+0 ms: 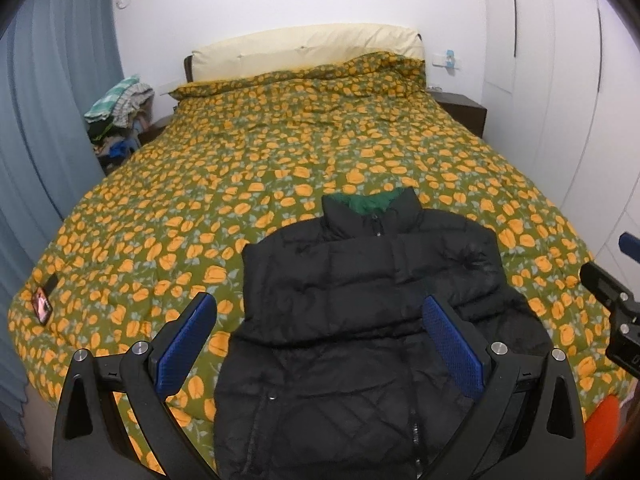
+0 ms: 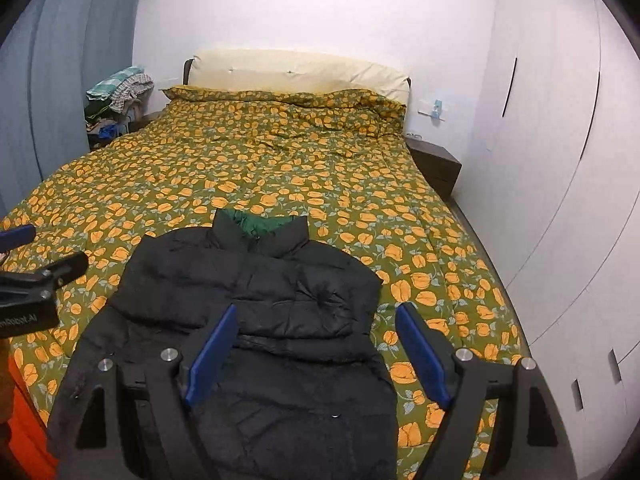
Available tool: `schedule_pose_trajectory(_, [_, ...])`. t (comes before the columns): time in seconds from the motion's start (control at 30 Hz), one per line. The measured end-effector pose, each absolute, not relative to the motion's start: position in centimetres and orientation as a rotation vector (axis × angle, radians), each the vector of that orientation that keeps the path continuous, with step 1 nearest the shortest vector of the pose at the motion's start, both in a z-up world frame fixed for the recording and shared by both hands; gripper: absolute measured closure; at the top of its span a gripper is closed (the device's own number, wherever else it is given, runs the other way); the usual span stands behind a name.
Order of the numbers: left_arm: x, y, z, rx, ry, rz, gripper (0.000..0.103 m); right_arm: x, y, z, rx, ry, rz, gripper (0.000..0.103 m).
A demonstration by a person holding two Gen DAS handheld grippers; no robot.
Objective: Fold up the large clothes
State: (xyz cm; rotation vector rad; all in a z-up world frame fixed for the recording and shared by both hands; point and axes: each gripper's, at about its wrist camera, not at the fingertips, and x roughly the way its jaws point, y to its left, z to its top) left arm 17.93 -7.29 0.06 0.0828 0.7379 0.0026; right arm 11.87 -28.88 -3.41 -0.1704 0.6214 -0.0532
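Note:
A black puffer jacket (image 1: 360, 280) with a green collar lining lies flat at the near end of the bed, collar toward the headboard, both sleeves folded across its chest. It also shows in the right wrist view (image 2: 256, 300). My left gripper (image 1: 320, 320) is open and empty, hovering above the jacket's lower left part. My right gripper (image 2: 316, 328) is open and empty above the jacket's lower right part. The right gripper's body shows at the right edge of the left wrist view (image 1: 612, 304).
The bed (image 1: 240, 152) has a green quilt with orange flowers and a cream headboard (image 1: 304, 52). A phone (image 1: 42, 306) lies near the bed's left corner. A pile of clothes (image 1: 116, 116) stands at the left, a dark nightstand (image 2: 436, 164) and white wardrobes (image 2: 560, 200) at the right.

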Motion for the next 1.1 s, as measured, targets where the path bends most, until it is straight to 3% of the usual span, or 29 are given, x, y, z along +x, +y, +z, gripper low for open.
schedule_pose_trajectory(0.63, [18.4, -7.7, -1.5, 0.102, 0.793, -0.034, 0.0, 12.1, -29.5, -3.7, -0.17, 0.633, -0.082, 0.021])
schedule_pose_trajectory(0.87, [18.4, 3.8, -8.0, -0.087, 1.06, -0.107, 0.001, 12.1, -35.3, -6.8, -0.113, 0.721, 0.002, 0.021])
schedule_pose_trajectory(1.0, [17.6, 10.6, -14.7, -0.253, 1.274, -0.096, 0.001, 11.5, -42.0, -13.7, 0.014, 0.976, 0.009, 0.021])
schedule_pose_trajectory(1.1, [16.7, 10.3, -18.6, -0.284, 1.385, -0.182, 0.001, 10.5, -44.9, -18.2, 0.135, 1.137, 0.047, 0.021])
